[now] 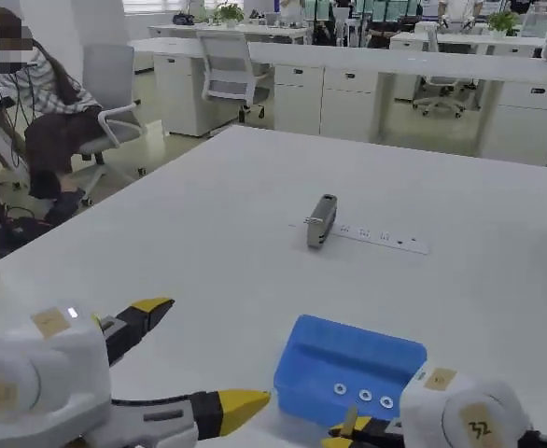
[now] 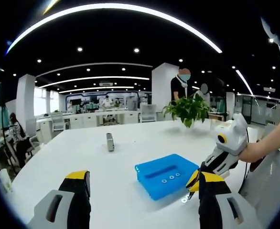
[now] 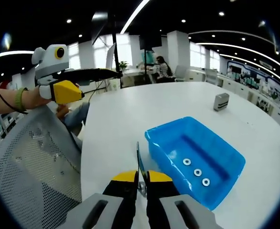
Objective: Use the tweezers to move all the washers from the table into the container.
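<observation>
While three washers (image 3: 197,171) lie in a diagonal row on the floor of the blue container (image 3: 178,138), no washer can be made out with certainty on the white table (image 1: 255,187) around it. The container sits flat on the near part of the table, with its open side up.

The right gripper (image 3: 141,176) has its jaws drawn close together and clamped on the tweezers (image 3: 138,160). The thin tweezers project forward from between the yellow tips. They sit just beside the container's near left corner, outside its wall. Whether the tweezer tips touch the table cannot be told.

The left gripper (image 2: 142,179) is held above the table to the left of the container. Its jaws are spread wide apart with nothing between them.

Beyond the container, well apart from it, a small grey device (image 1: 320,221) rests at one end of a white power strip (image 1: 385,239). A mesh chair (image 3: 30,157) stands at the near table edge. A seated person (image 1: 49,103) occupies an office chair at far left in the head view.
</observation>
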Demonstrator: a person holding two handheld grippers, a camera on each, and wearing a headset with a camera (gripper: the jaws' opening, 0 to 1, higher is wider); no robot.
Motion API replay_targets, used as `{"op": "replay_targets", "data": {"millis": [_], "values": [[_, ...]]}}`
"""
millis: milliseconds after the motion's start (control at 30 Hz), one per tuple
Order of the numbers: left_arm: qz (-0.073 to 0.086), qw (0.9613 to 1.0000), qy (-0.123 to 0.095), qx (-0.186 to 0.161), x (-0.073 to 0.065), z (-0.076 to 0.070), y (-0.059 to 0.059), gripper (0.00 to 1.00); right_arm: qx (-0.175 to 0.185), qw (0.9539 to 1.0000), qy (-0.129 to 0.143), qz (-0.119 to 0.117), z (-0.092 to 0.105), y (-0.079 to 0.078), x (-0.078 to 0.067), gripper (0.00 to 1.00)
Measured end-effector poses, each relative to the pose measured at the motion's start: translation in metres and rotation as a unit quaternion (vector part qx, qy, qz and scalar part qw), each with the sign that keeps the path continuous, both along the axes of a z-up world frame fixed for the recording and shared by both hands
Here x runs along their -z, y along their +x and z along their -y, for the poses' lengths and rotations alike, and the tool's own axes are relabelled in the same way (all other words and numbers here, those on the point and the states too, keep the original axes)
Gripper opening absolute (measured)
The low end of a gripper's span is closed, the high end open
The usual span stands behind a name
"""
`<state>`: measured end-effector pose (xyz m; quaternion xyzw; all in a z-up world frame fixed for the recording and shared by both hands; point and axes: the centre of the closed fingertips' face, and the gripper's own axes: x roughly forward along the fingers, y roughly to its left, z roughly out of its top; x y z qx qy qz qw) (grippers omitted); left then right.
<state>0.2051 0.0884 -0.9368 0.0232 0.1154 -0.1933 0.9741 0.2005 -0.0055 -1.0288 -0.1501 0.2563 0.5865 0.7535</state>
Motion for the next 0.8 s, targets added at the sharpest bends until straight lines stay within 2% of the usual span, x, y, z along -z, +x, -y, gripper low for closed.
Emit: {"op": "replay_targets", "data": {"millis": [67,133,233,300,400,533,600,667,800], "values": [[-0.007,0.9999,-0.005,0.006,0.003,0.001,0.000,0.97,0.011,0.9999,0.004,-0.003,0.000,-0.001,-0.002,0.03],[-0.021,0.9994,-0.019,0.021,0.007,0.005,-0.001,0.97,0.022,0.9997,0.002,-0.012,0.001,0.001,0.000,0.03],[-0.017,0.9994,-0.006,0.030,0.007,0.009,-0.003,0.97,0.027,0.9996,-0.002,-0.007,0.003,0.004,0.003,0.03],[-0.016,0.9994,0.000,0.032,0.008,0.009,-0.003,0.96,0.043,0.9990,0.002,-0.012,0.005,0.006,0.004,0.03],[-0.028,0.9984,-0.019,0.044,0.010,0.012,-0.005,0.96,0.062,0.9979,-0.002,-0.016,0.011,0.011,0.007,0.03],[-0.034,0.9977,-0.019,0.056,0.013,0.016,-0.007,0.96,0.090,0.9956,0.003,-0.024,0.013,0.015,0.008,0.03],[-0.038,0.9971,-0.021,0.062,0.014,0.017,-0.008,0.96,0.103,0.9946,0.000,-0.017,0.016,0.018,0.007,0.03],[-0.038,0.9966,-0.023,0.069,0.014,0.019,-0.009,0.96,0.123,0.9922,0.011,-0.012,0.016,0.020,-0.001,0.03],[-0.031,0.9963,-0.028,0.075,0.010,0.020,-0.011,0.96,0.162,0.9854,0.050,-0.019,0.015,0.026,-0.020,0.03]]}}
